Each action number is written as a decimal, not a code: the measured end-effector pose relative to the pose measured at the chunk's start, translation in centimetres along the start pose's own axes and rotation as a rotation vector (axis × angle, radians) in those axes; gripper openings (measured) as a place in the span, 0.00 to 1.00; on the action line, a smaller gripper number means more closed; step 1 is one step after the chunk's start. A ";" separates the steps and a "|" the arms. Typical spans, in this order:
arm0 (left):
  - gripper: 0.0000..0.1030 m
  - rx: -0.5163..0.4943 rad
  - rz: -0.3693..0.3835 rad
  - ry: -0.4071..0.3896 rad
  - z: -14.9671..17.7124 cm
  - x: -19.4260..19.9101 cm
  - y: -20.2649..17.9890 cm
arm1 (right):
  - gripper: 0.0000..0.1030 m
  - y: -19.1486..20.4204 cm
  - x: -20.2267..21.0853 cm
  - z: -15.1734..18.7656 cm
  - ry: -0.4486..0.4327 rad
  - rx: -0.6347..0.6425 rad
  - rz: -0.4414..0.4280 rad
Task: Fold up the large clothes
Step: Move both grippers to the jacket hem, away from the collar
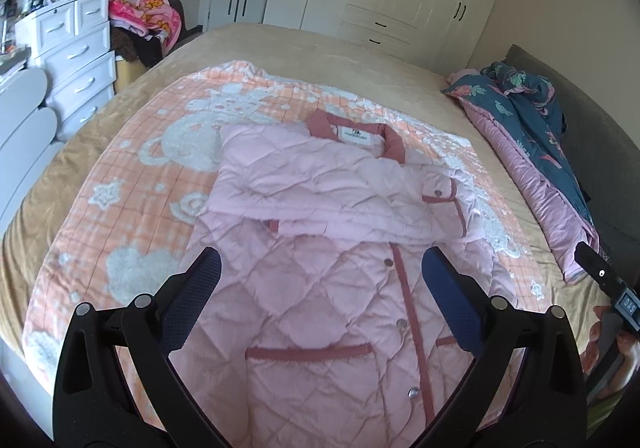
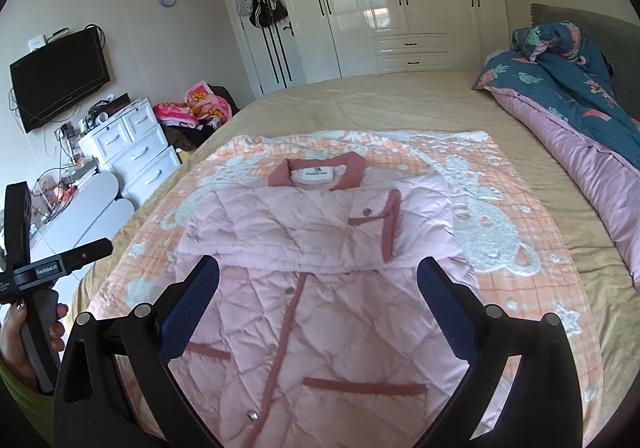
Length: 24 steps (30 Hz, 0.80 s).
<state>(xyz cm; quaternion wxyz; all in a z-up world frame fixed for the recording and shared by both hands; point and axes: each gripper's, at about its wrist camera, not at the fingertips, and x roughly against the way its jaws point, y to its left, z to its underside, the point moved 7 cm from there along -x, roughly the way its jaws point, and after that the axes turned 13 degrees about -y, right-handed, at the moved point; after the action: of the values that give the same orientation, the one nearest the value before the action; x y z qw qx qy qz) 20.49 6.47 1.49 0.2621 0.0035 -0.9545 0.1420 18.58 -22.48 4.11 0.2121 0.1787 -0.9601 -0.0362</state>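
Now both the left tongs [image 1: 320, 280] and right tongs [image 2: 318, 284] hover spread wide, holding nothing, above the pink jacket [image 1: 328, 248] lying sleeves-folded on the bed [image 1: 280, 44].

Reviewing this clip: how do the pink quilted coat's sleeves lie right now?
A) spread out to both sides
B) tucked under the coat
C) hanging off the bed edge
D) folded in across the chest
D: both sleeves lie crossed over the coat just below its collar.
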 end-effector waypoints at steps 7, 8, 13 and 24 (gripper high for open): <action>0.92 0.007 -0.023 0.019 2.6 0.9 1.0 | 0.96 -1.9 1.3 2.1 0.014 -0.011 0.012; 0.92 0.010 -0.023 0.022 2.9 0.9 1.2 | 0.96 -2.0 1.5 2.3 0.015 -0.011 0.013; 0.92 0.011 -0.040 0.032 4.6 1.1 1.8 | 0.96 -3.0 2.4 3.9 0.029 -0.004 0.026; 0.92 0.013 -0.052 0.064 8.4 1.6 2.8 | 0.96 -5.7 3.5 8.2 0.088 -0.013 0.075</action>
<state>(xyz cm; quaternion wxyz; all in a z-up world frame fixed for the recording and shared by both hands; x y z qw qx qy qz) 14.74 7.01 -5.36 0.2963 0.0255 -0.9442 0.1415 14.04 -29.10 -2.77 0.2565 0.1426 -0.9556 -0.0266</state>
